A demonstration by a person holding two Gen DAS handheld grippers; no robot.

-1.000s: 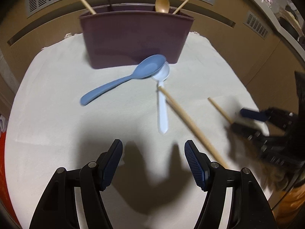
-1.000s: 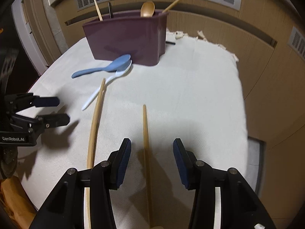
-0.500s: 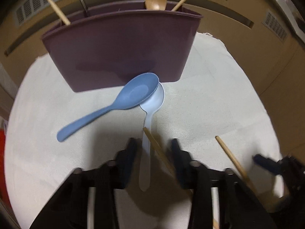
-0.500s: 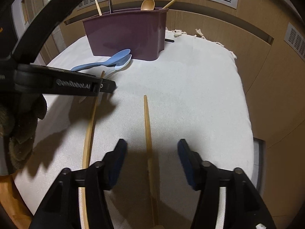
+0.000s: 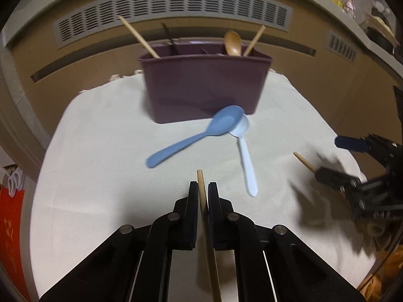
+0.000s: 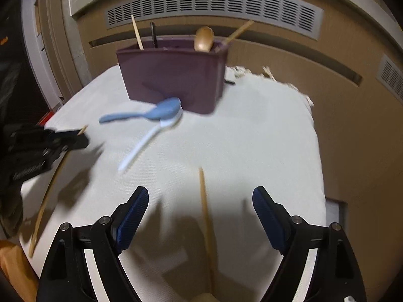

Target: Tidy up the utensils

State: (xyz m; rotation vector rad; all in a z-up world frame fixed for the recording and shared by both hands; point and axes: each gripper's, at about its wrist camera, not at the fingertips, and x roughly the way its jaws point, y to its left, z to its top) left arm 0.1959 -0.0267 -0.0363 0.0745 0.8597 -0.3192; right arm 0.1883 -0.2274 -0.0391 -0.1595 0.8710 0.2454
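My left gripper (image 5: 202, 186) is shut on a wooden chopstick (image 5: 200, 176), whose tip sticks out just past the pads. From the right wrist view the left gripper (image 6: 80, 136) holds that chopstick (image 6: 46, 198) at the left, its tip raised off the white cloth. My right gripper (image 6: 200, 193) stands wide with its jaws opening. A second chopstick (image 6: 205, 214) lies on the cloth between them, untouched. A blue spoon (image 5: 196, 138) rests over a white spoon (image 5: 245, 158) in front of the purple holder (image 5: 204, 88).
The holder (image 6: 173, 75) contains a wooden spoon (image 6: 203, 39), chopsticks and a dark utensil. The white cloth (image 6: 252, 138) covers a rounded table with a drop on every side. Brown cabinet fronts with vents stand close behind. Something red (image 5: 11, 226) sits low at the left.
The left gripper moved in over the chopstick, closed on it and drew back from the holder. The right jaws spread wider around the second chopstick, which stays on the cloth.
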